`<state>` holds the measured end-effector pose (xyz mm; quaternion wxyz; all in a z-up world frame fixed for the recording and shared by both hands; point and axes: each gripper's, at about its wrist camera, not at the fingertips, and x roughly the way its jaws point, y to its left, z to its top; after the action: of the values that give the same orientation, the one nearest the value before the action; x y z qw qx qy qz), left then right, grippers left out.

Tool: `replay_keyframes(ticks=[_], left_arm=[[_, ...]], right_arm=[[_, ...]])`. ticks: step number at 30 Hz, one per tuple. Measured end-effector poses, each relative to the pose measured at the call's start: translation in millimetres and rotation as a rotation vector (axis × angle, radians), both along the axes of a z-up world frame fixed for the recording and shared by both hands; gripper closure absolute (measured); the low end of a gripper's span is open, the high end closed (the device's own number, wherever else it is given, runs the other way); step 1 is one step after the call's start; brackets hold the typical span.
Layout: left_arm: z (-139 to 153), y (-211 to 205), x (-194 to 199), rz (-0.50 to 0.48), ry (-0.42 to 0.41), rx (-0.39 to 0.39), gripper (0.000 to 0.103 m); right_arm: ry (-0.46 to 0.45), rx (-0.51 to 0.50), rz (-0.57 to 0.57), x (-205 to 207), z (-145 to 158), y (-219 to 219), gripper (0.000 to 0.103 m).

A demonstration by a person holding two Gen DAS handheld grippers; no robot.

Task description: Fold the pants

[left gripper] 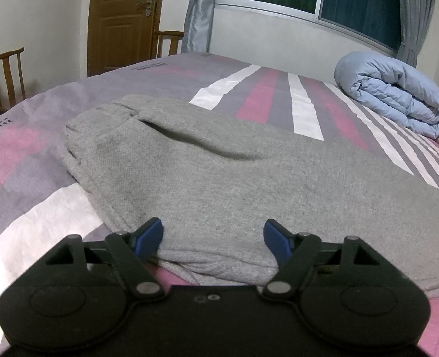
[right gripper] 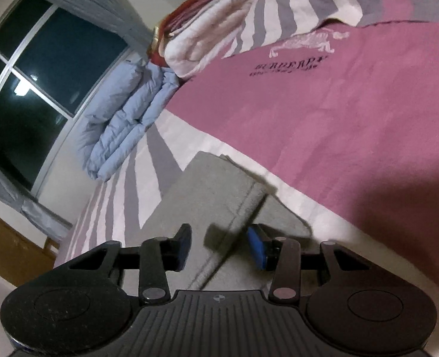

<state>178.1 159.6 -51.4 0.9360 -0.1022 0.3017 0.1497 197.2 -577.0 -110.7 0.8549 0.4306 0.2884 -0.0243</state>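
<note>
Here, grey sweatpants (left gripper: pixel 207 160) lie flat on striped bedspread (left gripper: pixel 35 220), stretching ahead of both tools. Left gripper (left gripper: pixel 213 238) jaws spread wide astride near fabric edge, pads clear of cloth, nothing clamped. Right gripper (right gripper: pixel 218 245) jaws part-open over stitched leg hem (right gripper: pixel 243 208), holding nothing. Fleece likely soft, limp, light, not slippery; will sag and bunch. Best pinch at thick seams, hem or waistband. Blue quilt (left gripper: pixel 395 89) beyond, well apart.

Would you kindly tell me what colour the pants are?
The pants are heather grey, clearest in the left wrist view.
</note>
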Motion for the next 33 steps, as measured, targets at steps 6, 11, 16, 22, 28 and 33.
replay_keyframes(ticks=[6,11,16,22,28,33], left_arm=[[-0.3,0.6,-0.6,-0.006,-0.002,-0.001,0.035],[-0.7,2.0,-2.4,-0.01,-0.004,-0.005,0.035],[0.2,1.2,-3.5,-0.013,-0.003,-0.005,0.035],[0.3,-1.0,-3.6,-0.012,0.0,0.003,0.035],[0.3,-1.2,-3.5,-0.012,0.001,0.004,0.035],[0.6,-1.4,-4.0,-0.013,0.001,0.006,0.035]], right_arm=[[-0.109,-0.026,-0.023,-25.2,36.5,5.7,0.099],[-0.08,-0.023,-0.053,-47.3,31.6,6.4,0.099],[0.018,0.058,-0.07,-34.2,-8.3,-3.1,0.099],[-0.029,0.039,-0.069,-50.8,5.2,-6.8,0.096],[-0.038,0.099,-0.113,-66.9,4.8,-18.3,0.033],[-0.001,0.116,-0.115,-44.5,0.0,-14.0,0.034]])
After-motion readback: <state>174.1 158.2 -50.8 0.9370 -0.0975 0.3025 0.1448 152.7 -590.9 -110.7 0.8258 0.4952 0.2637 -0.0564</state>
